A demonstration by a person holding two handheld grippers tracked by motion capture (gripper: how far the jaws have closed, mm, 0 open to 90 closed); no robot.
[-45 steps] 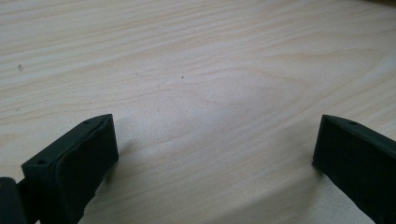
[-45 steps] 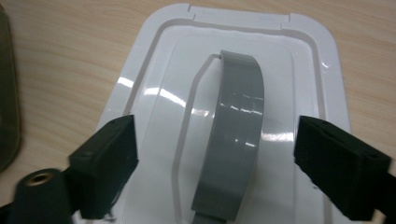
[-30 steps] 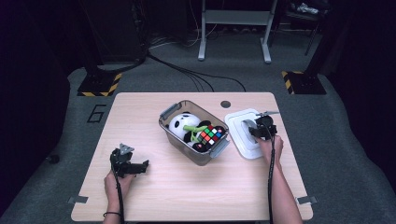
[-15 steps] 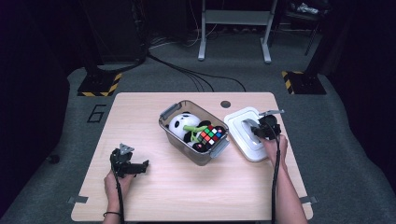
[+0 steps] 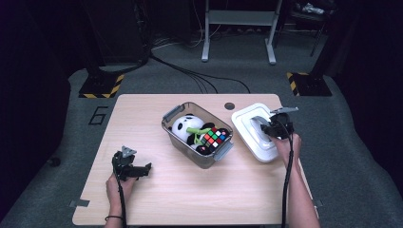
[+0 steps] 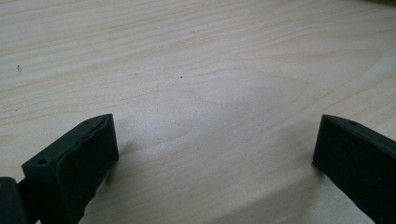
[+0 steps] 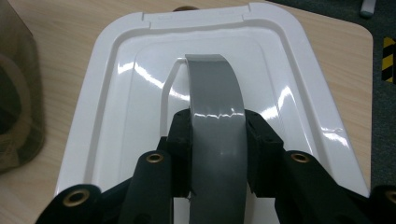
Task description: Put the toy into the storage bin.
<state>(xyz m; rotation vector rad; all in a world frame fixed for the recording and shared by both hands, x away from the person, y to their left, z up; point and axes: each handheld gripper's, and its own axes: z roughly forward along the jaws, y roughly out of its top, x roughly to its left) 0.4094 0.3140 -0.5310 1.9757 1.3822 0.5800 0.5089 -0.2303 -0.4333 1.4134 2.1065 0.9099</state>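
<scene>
The right gripper (image 7: 217, 140) is pinching the grey handle (image 7: 212, 88) of the white lid (image 5: 252, 130) near the desk's right edge; the left gripper (image 6: 215, 154), fingers spread, is resting. The bin (image 5: 183, 137) is waiting uncovered.

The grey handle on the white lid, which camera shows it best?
The right gripper view. There the grey handle arches up close from the white lid, with the right tool shut on it. The high view shows the lid small and the handle mostly behind the tool. The left gripper view faces bare tabletop.
</scene>
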